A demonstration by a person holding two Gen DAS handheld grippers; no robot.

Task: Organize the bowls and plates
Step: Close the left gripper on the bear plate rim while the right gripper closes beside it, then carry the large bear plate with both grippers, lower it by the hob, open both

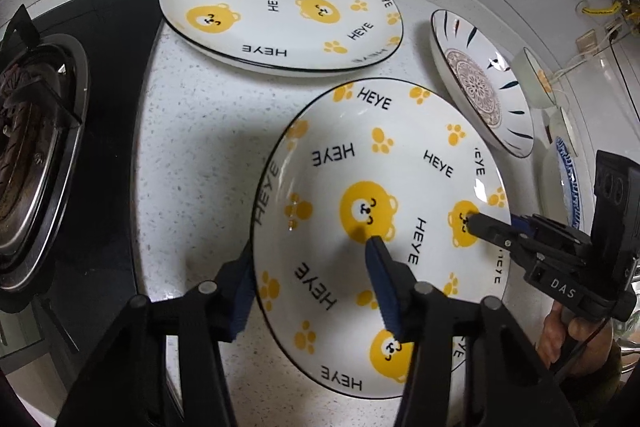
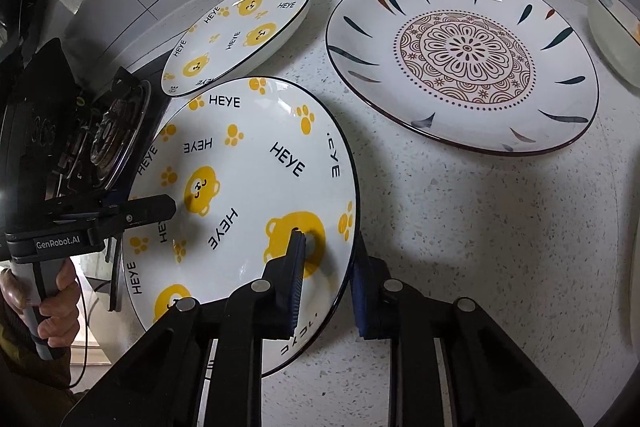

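**Left wrist and right wrist views: both tongs on the near bear plate, lift pending**

I am working on the pick-up step. I am taking the near bear plate (image 1: 360, 155) by two opposite edges so that it can go onto its match, the far bear plate (image 1: 280, 7), which is lying flat on the counter (image 1: 200, 131) near the wall.

My right gripper (image 2: 329, 239) is straddling the plate's right rim. One pad is resting on the yellow bear inside the rim and the other is sitting against the outside edge, so I am reading it as clamped on the plate.

My left gripper (image 1: 310, 251) is straddling the opposite rim. Its outer finger is just beside the edge on the stove side, and its inner finger is reaching down toward the central bear. The jaws are standing partly closed, and I cannot tell whether the pads are pressing yet.

The next move, as I judge it, is calling for a firm hold on the left. After that it needs an even lift with both hands, so the glazed rim is not sliding out of either pair of pads. The plate then has to travel toward the wall, keeping clear of the flower plate (image 2: 464, 59) on the right and the burner (image 1: 28, 147) on the left. It should come down centred on its twin.
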